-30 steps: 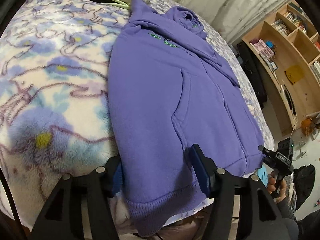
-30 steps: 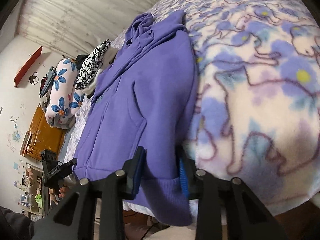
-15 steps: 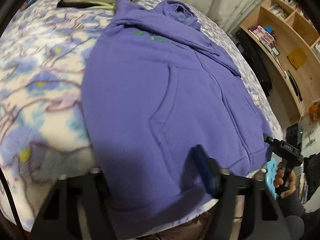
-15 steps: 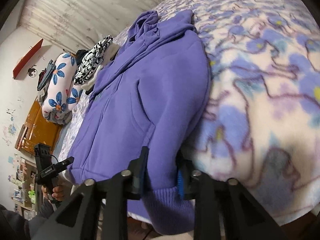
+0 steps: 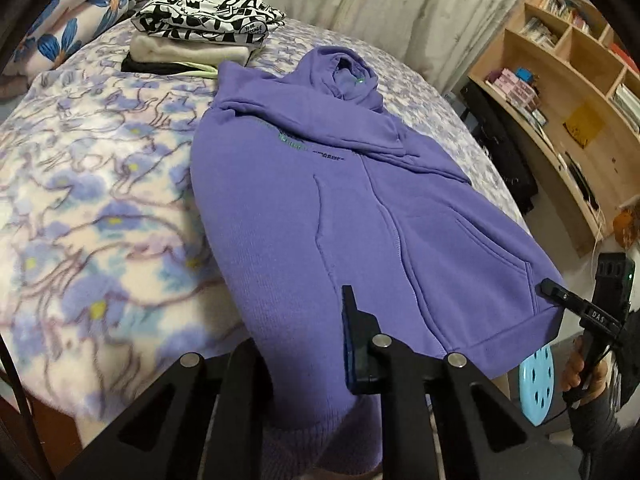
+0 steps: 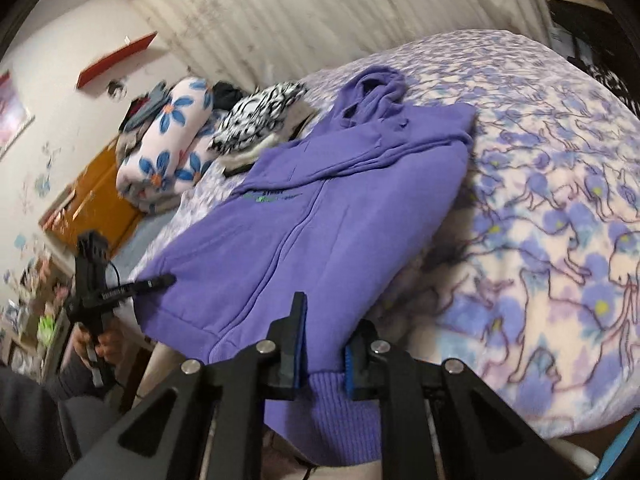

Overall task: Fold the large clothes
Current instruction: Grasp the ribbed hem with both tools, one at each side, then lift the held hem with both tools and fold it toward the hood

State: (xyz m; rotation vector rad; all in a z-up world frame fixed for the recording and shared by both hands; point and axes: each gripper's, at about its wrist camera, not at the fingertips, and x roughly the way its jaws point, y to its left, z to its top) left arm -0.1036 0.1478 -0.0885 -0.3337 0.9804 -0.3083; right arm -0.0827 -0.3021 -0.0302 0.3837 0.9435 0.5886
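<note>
Hoodie (image 5: 360,208) hem at bed (image 5: 100,184) edge

hoodie (image 5: 360,208) is solid purple with a bit of green and dark lettering on the chest, blanket (image 5: 100,200) under it is cream with blue-purple flowers and yellow centres. black and white graphic print top (image 5: 208,20) sits on a cream and black pile, pillow (image 6: 168,148) is pale pink with big blue flowers, and the stool (image 5: 536,384) is light blue
</note>
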